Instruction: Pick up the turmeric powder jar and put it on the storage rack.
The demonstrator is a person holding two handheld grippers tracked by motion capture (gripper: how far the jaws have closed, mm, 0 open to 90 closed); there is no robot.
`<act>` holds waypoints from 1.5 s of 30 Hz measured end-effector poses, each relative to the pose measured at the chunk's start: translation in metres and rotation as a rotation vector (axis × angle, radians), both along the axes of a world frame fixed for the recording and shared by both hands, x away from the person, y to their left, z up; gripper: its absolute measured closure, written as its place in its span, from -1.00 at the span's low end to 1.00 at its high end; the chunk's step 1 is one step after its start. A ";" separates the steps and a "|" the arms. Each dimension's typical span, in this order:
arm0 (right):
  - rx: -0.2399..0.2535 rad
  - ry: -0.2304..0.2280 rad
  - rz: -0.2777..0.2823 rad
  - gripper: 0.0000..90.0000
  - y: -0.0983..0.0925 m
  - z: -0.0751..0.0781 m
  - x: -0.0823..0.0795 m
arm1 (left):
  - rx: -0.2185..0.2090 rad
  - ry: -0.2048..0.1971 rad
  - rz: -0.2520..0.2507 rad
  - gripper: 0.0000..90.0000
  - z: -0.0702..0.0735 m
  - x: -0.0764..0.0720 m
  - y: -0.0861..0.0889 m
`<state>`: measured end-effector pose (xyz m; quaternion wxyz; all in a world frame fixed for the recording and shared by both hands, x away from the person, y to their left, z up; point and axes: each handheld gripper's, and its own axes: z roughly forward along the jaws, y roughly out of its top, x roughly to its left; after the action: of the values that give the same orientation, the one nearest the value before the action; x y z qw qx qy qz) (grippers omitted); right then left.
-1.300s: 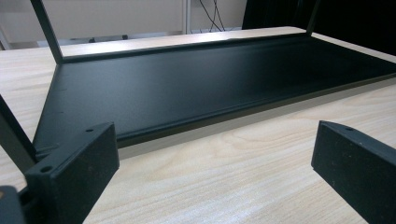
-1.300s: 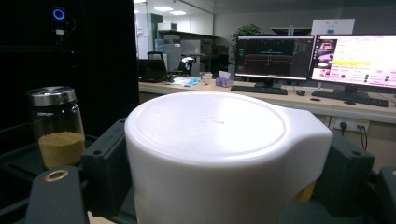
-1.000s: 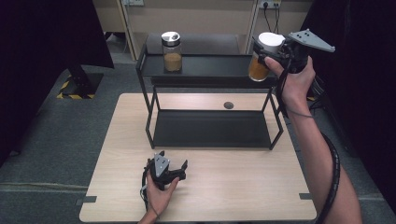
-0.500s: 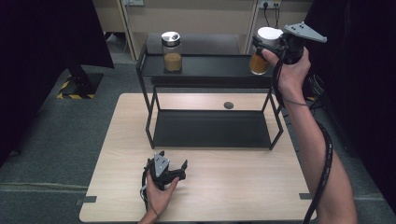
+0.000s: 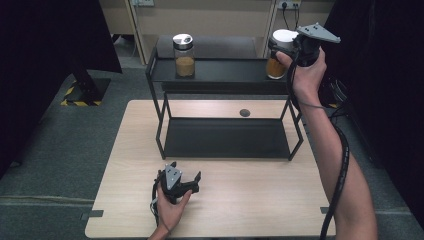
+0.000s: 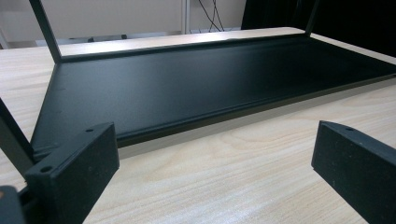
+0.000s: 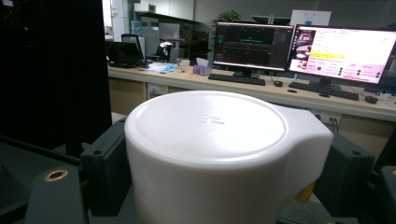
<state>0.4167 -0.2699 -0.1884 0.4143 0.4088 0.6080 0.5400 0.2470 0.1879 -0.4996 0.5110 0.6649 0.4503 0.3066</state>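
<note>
Right gripper view: the right claw [image 7: 224, 186] is clamped on the white lid [image 7: 210, 126] of a spice jar, one black jaw at each side of the lid. High view: the same right claw [image 5: 287, 50] holds that white-lidded jar [image 5: 276, 62], with amber-brown contents, at the right end of the top shelf [image 5: 225, 72] of a black two-tier metal rack; whether the jar base touches the shelf cannot be told. A second jar with a silver lid [image 5: 184, 56] stands upright near the left end of that shelf, well apart. The left claw [image 5: 187, 182] rests on the wooden table [image 5: 260, 200] in front of the rack, jaws spread wide with nothing between them. Left gripper view: the rack's lower tray [image 6: 210, 84] lies just ahead.
</note>
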 end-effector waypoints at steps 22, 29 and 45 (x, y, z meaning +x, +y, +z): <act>0.004 -0.018 -0.005 -0.56 0.005 -0.009 0.001 | -0.004 0.004 0.005 -1.00 0.000 0.000 0.000; 0.016 -0.025 -0.013 -0.56 0.006 -0.011 0.000 | -0.003 0.003 0.005 -1.00 0.000 0.000 -0.001; 0.009 -0.032 -0.012 -0.56 0.006 -0.012 -0.002 | 0.002 0.001 0.004 -1.00 0.000 0.000 -0.001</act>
<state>0.4146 -0.2636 -0.2004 0.4253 0.4058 0.5964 0.5465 0.2467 0.1866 -0.4994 0.5096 0.6645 0.4516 0.3078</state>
